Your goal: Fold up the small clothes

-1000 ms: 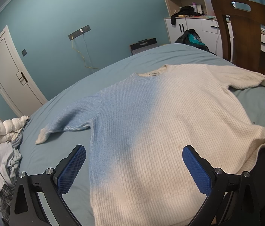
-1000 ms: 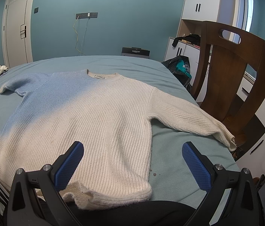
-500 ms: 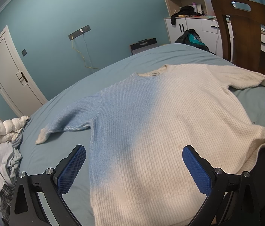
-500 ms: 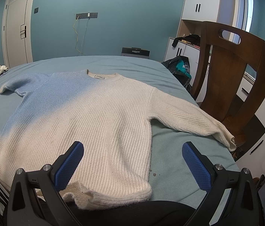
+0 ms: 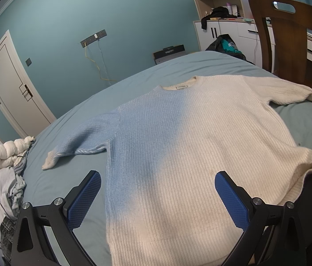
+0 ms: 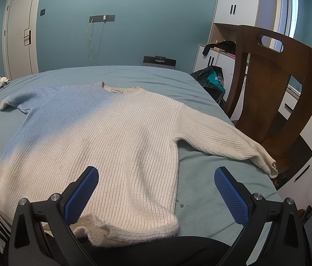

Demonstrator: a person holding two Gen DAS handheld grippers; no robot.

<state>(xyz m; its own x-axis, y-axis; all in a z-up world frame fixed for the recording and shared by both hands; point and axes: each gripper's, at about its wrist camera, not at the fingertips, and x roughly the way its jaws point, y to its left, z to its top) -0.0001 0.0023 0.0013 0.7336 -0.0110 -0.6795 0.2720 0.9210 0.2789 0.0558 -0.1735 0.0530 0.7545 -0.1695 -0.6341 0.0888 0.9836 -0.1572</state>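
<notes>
pale blue bed sheet (image 5: 71, 133) carries everything here, and at about 9 o'clock in the left wrist view a heap of white and grey clothes (image 5: 7, 168) sits on the bed's edge below a white door (image 5: 14, 88). moving right, the left gripper (image 5: 156, 196) hangs released, its blue pads wide apart and holding nothing, one pad over bare sheet and the other over the knit. the sweater (image 5: 189, 133) lies flat and face up across the middle of the bed, collar toward 12 o'clock, hem toward 6 o'clock; its left half is light blue and fades into cream on the right. the blue sleeve (image 5: 82, 141) points to 9 o'clock, the cream sleeve (image 6: 226, 141) runs out toward 3 o'clock and its cuff reaches the bed's edge. in the right wrist view the right gripper (image 6: 154, 191) is likewise spread open and empty, above the hem's right corner, which is slightly curled near 6 o'clock. a few small dark spots mark the sheet just beside that corner. at 2 o'clock stands a brown wooden chair (image 6: 284, 93) close to the bed, with a dark bag (image 6: 211, 82) and white cabinets (image 6: 213, 59) behind it.
</notes>
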